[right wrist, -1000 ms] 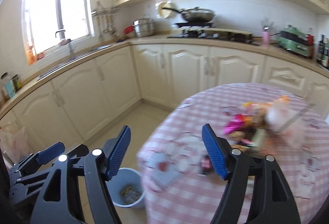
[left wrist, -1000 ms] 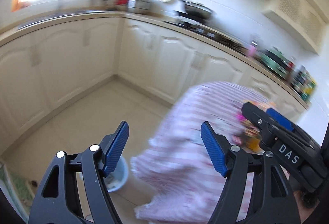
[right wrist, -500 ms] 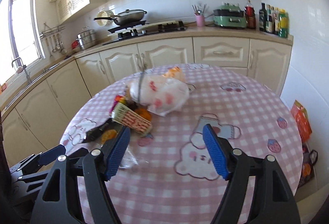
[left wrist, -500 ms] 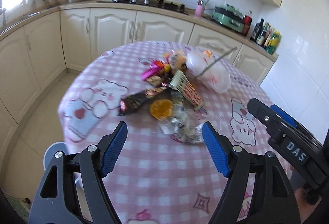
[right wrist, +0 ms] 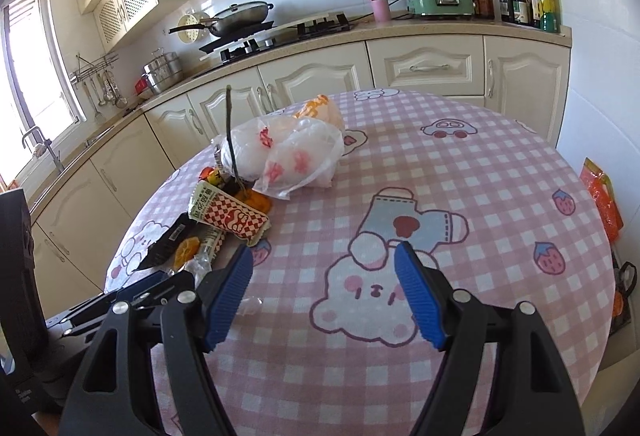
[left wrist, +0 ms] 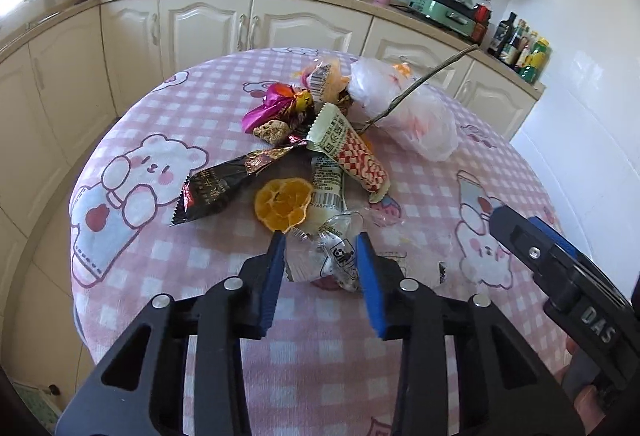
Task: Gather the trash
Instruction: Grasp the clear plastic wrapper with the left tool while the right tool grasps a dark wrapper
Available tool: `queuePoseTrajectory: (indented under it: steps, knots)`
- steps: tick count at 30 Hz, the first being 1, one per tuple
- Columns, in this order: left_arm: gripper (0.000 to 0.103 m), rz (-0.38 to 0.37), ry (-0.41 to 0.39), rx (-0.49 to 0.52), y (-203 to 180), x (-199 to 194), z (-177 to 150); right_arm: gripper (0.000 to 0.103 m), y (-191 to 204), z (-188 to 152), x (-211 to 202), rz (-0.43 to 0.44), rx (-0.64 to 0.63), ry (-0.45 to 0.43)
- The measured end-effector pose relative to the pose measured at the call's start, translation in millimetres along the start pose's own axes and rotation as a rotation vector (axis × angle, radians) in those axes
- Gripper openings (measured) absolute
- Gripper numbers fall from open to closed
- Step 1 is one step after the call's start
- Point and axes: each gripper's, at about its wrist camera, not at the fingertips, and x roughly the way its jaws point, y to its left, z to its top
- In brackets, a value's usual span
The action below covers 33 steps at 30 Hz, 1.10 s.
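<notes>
Left wrist view: The left hand-held gripper is seen low over the surface, which is covered by a pink checked cloth. Its jaws are closing, and a crumpled clear wrapper lies between the blue pads; whether the pads already press on it cannot be told. The wrapper is the nearest piece of a trash heap at mid-surface. Just beyond it lie a dried orange slice, a dark foil packet, a red-and-white checked packet, a magenta foil wrapper and a white plastic bag with a twig leaning across it. The right hand-held gripper is partly seen at the right edge.

Right wrist view: The right hand-held gripper is held wide open over bare cloth, with nothing between its jaws. The heap lies well to its left.

Judgement: the step in hand is the pick of the first piece. The closure must be completed until the thin film is pinched, then the wrapper lifted clear without the orange slice being dragged. No bin is visible in either view.
</notes>
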Motion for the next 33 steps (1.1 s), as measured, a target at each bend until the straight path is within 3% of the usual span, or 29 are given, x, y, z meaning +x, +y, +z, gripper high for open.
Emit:
queuePoseTrajectory:
  steps: [3,6,14,18,26,30,33]
  knots:
    - [0.032,-0.030,-0.030,-0.009,6,-18,-1,0.072,7,1,-2,0.010,-0.010,-0.008]
    - [0.032,-0.014,-0.085,-0.027,19,-40,1,0.072,21,3,-3,0.029,-0.024,-0.015]
    - [0.032,0.223,-0.198,-0.146,92,-80,10,0.072,83,8,18,0.149,-0.080,0.034]
    - [0.032,0.267,-0.221,-0.206,127,-88,11,0.072,118,6,45,0.213,-0.079,0.107]
    - [0.032,0.261,-0.224,-0.232,156,-82,13,0.071,151,6,97,0.136,-0.083,0.207]
    - [0.032,0.241,-0.215,-0.250,168,-76,14,0.039,156,9,108,0.086,-0.108,0.213]
    - [0.032,0.230,-0.208,-0.261,176,-73,13,0.023,159,12,112,0.070,-0.132,0.211]
